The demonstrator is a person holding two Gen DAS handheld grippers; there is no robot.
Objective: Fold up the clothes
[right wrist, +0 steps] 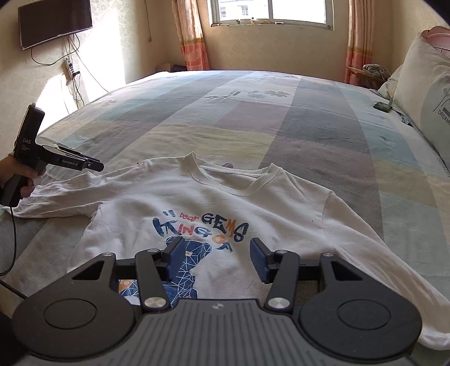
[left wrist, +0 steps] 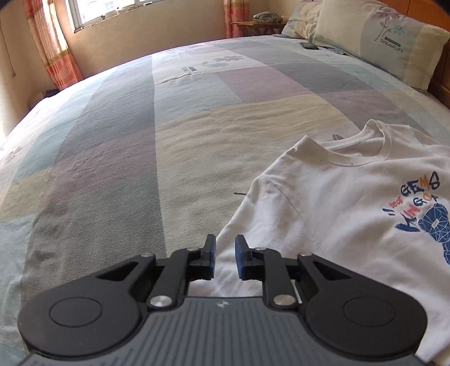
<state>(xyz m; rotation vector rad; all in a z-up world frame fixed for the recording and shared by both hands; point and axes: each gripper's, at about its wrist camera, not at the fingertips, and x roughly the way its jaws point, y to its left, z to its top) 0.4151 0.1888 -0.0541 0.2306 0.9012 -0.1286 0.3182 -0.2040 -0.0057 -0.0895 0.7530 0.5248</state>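
A white long-sleeved shirt (right wrist: 213, 202) lies spread front-up on the patchwork bedspread (right wrist: 253, 118), collar toward the window (right wrist: 270, 11), both sleeves stretched out to the sides and no fold yet in it. The left gripper (left wrist: 225, 257), jaws a narrow gap apart and holding nothing, hovers at the shoulder end of one sleeve (left wrist: 253, 225); the right gripper (right wrist: 215, 260), jaws wide apart and equally empty, hangs over the printed chest (right wrist: 197, 228). For a clean fold, each gripper would likely need to pinch a single layer at the sleeve or shoulder seam and lift low, carrying the cloth across the chest without dragging the body of the shirt along the bed. Pillows (left wrist: 379, 33) sit well clear at the headboard.
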